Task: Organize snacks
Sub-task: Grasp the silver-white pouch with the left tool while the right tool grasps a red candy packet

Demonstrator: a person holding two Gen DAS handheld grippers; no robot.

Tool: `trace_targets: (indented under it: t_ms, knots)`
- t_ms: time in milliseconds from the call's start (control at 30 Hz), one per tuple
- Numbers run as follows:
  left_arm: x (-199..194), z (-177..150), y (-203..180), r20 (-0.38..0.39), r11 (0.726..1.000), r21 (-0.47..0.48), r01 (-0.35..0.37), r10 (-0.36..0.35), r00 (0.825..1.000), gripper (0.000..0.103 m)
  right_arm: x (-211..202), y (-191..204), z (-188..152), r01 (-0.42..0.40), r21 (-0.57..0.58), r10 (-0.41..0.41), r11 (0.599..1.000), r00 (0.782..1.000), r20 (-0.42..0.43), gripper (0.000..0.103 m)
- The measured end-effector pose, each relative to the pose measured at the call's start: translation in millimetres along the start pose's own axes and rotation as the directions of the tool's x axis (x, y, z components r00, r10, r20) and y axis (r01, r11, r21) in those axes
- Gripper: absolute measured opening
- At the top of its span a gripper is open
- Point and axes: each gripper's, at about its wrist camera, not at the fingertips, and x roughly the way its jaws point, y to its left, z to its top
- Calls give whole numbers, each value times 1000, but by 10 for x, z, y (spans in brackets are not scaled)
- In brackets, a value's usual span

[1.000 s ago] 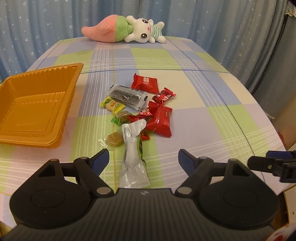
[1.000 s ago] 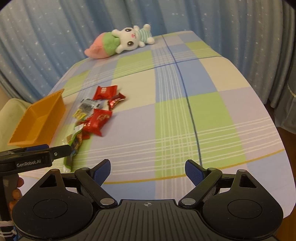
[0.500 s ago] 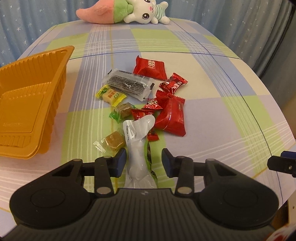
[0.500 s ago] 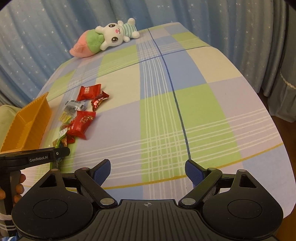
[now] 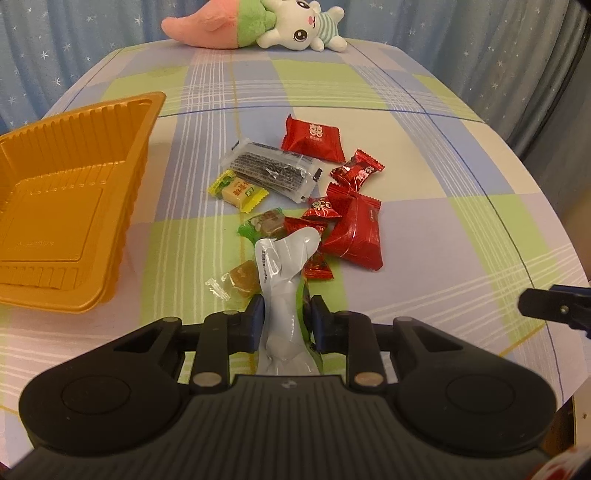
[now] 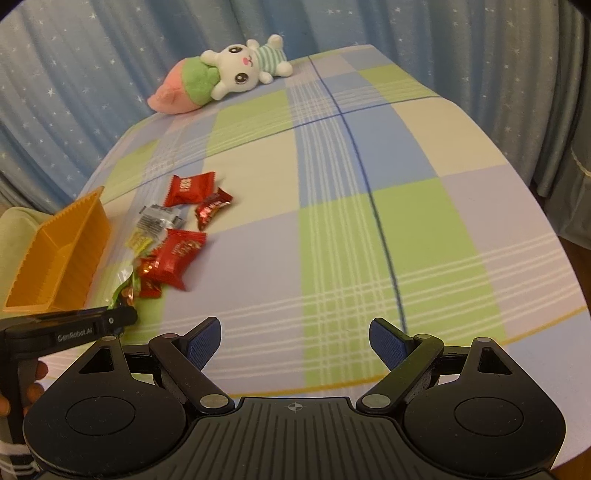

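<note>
Closing on the silver pouch [image 5: 286, 291]: left gripper [image 5: 286, 317] with jaws pinching in from both sides, blue pads already against the crinkled foil near its lower half. Lies nearest of the snack pile [image 5: 314, 206], just right of the orange tray [image 5: 70, 206], its far end curled up over a green candy [image 5: 264, 225]. Likely light, soft and slippery; foil buckles under pressure, so best taken across the narrow waist, not the flared end. Firm but gentle squeeze probably enough. Small brown toffee [image 5: 242, 278] just left of the pouch, easily nudged. Right gripper [image 6: 295, 345] well right of the tray, jaws wide apart, nothing between them, over bare cloth. Surface covered in a checked cloth [image 6: 369, 206] of green, blue and cream; smooth, little friction likely. Plush rabbit [image 5: 258, 27] beyond the tray at the far edge. Blue starred curtains [image 6: 110, 55] behind.
</note>
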Motion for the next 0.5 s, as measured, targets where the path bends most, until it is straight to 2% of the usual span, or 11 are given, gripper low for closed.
trace_targets:
  t_ms: [233, 433, 500]
  knots:
    - [-378, -14, 185, 39, 1000, -21, 12, -11, 999, 24, 149, 244, 100, -61, -21, 61, 998, 998, 13, 87]
    - [-663, 1, 444, 78, 999, -51, -14, 18, 997, 24, 332, 527, 192, -108, -48, 110, 993, 994, 23, 86]
    - [-728, 1, 544, 85, 997, -68, -26, 32, 996, 24, 408, 622, 225, -124, -58, 126, 991, 992, 24, 75]
